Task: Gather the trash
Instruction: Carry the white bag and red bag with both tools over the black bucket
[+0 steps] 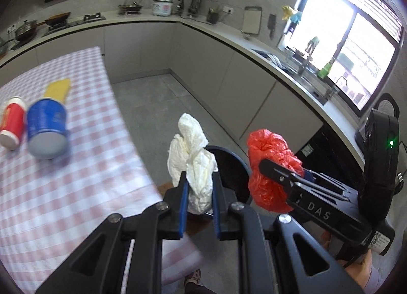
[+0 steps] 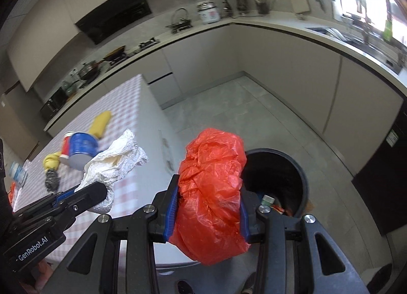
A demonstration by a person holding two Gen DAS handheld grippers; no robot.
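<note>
My left gripper (image 1: 199,189) is shut on a crumpled white paper wad (image 1: 192,156), held above the rim of a dark round trash bin (image 1: 234,167) on the floor. My right gripper (image 2: 207,207) is shut on a crumpled red plastic bag (image 2: 211,187), held just left of the same bin (image 2: 277,182), which holds some trash. Each gripper also shows in the other view: the right one with the red bag (image 1: 269,164) and the left one with the white wad (image 2: 112,167).
A table with a pink checked cloth (image 1: 63,179) stands at the left. On it lie a blue can (image 1: 47,128), a red and white can (image 1: 12,126) and a yellow cloth (image 1: 57,89). Kitchen counters (image 1: 229,37) run along the back and right.
</note>
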